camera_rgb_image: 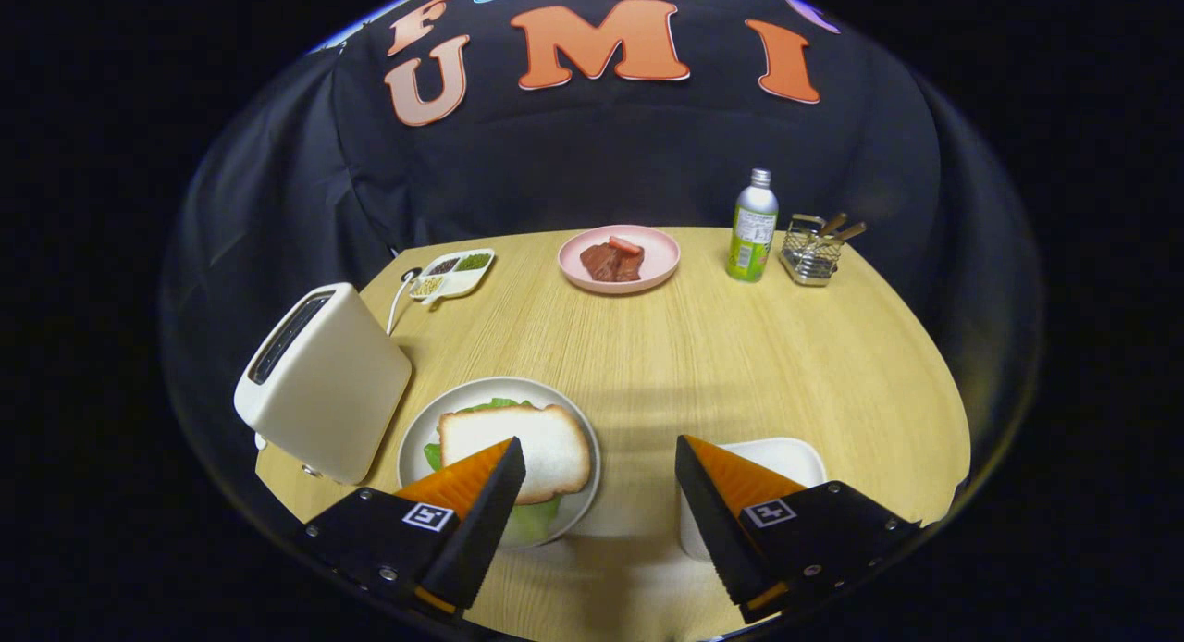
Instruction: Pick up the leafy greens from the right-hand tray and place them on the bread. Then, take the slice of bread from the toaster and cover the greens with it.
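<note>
We log the jaws of the gripper as spread wide, holding nothing, with bare tabletop between them.

Item: round white plate, just ahead of the left finger. On it lies a slice of bread flat over the leafy greens, whose green edges show at the slice's far and near sides. The left fingertip overlaps the slice's near corner in our view; we cannot tell whether they touch.

Item: white toaster, just left of the plate, slot up.

Item: white tray, behind the right finger.

Item: pink plate of meat, at the far middle.

Item: green bottle, right of the pink plate.

Item: wire basket, beside the bottle.

Item: divided dish, far left, beyond the toaster.
</note>
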A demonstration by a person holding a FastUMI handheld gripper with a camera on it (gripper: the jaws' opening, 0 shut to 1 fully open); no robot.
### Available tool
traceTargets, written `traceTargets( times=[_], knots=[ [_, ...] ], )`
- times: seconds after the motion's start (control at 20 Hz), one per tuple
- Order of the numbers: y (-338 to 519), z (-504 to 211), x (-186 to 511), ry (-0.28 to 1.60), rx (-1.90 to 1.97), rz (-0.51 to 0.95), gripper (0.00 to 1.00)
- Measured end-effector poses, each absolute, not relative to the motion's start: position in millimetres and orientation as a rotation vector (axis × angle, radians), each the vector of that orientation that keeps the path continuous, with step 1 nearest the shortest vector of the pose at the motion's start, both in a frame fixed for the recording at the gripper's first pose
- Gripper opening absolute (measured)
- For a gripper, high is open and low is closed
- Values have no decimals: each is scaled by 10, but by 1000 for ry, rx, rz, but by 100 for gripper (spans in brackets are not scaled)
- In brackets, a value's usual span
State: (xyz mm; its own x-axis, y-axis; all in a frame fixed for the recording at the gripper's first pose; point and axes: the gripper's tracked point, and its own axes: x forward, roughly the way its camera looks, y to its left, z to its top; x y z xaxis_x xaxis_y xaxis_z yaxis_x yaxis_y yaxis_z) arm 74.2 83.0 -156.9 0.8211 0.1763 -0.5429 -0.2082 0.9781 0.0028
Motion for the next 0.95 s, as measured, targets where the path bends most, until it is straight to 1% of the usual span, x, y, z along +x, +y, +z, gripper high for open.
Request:
traceTargets(
  times=[0.3,0.65,0.95],
  knots=[
    [359,-850,714,428,-64,151,98],
    [9,112,505,199,-86,111,98],
    [-229,520,306,69,-64,66,97]
  ],
)
